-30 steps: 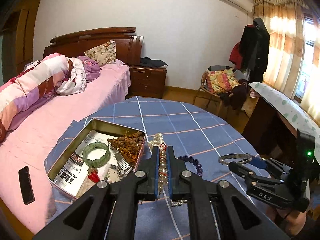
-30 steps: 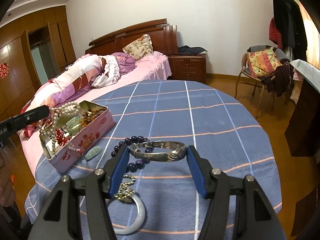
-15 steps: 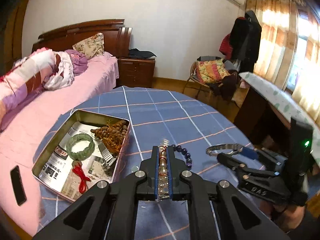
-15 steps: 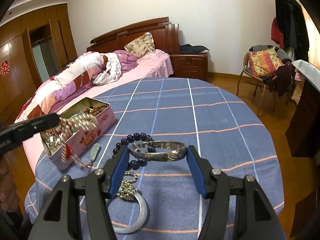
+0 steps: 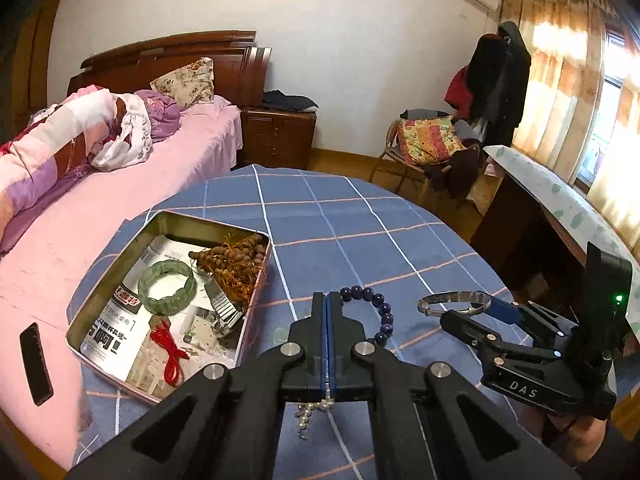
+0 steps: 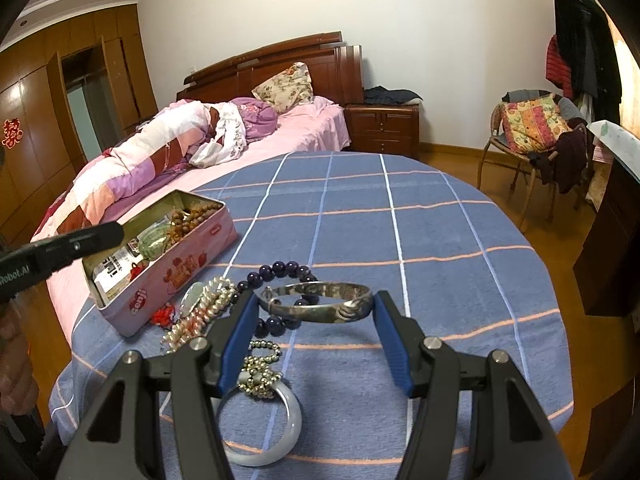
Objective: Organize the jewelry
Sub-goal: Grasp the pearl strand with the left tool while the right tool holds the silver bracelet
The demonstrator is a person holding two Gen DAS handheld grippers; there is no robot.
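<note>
The right gripper (image 6: 314, 312) spans the silver bangle (image 6: 316, 307), its pads touching both sides. The left gripper (image 5: 327, 340), pressed together, pinches a pearl strand (image 5: 310, 412). Only the right view shows pearls (image 6: 200, 316) heaped beside the tin (image 6: 176, 280).

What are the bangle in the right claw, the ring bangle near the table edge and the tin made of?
Grey engraved bangle: looks like tarnished silver-tone metal, with dull glints and dark patches. White smooth ring bangle: glossy and milky, perhaps jade or glass. Pink rectangular tin box: thin printed sheet metal, with a bare shiny inner wall.
</note>
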